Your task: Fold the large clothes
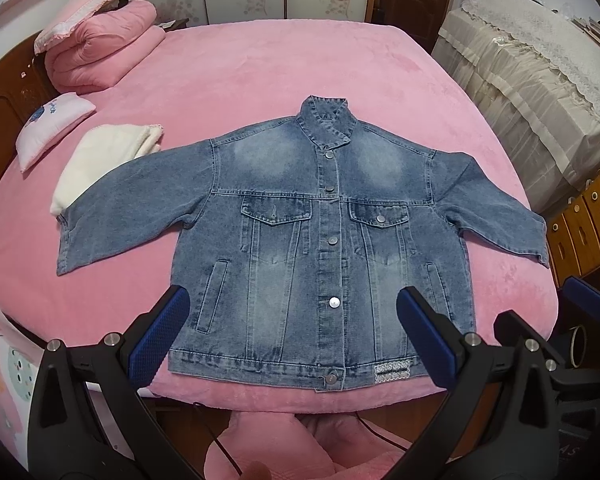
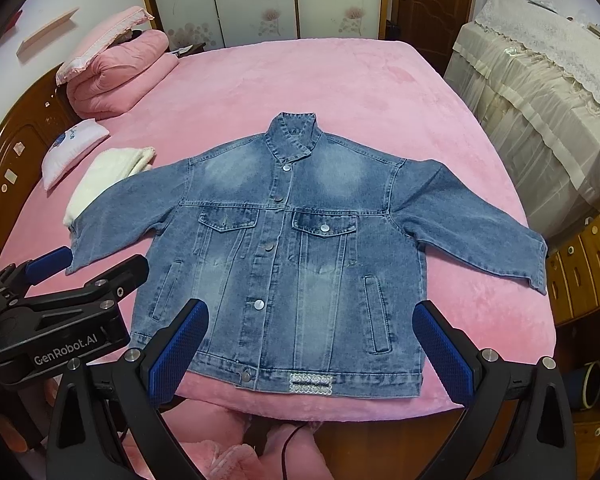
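Lying flat and front-up on the pink bedspread [image 1: 300,64], the denim jacket [image 1: 300,216] is buttoned closed, its blue wash faded pale across the chest and lower panels, with two flapped chest pockets, two slanted side pockets and a small patterned patch on the hem band. Both sleeves are spread outward to either side; the left one overlaps a folded white cloth [image 1: 100,160]. Collar points away toward the far wall, hem toward the near bed edge. Left gripper [image 1: 294,332] and right gripper [image 2: 310,340] hang above the hem, jaws spread wide, grasping nothing.
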### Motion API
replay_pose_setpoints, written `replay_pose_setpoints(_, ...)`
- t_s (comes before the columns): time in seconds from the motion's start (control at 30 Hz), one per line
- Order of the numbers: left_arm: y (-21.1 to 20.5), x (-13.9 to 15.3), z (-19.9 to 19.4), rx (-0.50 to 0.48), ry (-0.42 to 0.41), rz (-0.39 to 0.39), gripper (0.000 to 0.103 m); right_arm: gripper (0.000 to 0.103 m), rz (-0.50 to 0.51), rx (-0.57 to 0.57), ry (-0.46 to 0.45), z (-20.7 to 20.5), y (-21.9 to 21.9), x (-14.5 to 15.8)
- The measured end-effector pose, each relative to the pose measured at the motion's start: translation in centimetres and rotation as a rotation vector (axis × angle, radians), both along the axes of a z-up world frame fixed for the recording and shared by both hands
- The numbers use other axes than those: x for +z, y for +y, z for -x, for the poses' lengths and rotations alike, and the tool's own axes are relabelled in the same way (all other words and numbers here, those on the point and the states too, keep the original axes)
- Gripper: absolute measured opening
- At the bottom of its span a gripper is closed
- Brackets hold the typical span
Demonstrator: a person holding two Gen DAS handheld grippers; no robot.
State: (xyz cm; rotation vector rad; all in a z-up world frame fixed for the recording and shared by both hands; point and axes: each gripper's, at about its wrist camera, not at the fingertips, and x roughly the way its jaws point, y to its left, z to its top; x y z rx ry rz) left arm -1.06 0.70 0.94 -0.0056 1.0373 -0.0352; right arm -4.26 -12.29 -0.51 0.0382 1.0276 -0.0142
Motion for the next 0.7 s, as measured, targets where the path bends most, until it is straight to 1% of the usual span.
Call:
replay_pose_setpoints(0.37, -0.11, 0.22, 0.31, -0.002, -0.015, -0.008, 0.102, 0.103, 0.004, 0.002, -0.014, 0.22, 0.09, 0.37)
replay_pose_setpoints(0.7, -0.09, 0.32, 0.42, 0.0, -0.011, -0.012, 0.102, 0.103, 0.008, 0.008, -0.025, 0.63, 0.2, 0.92)
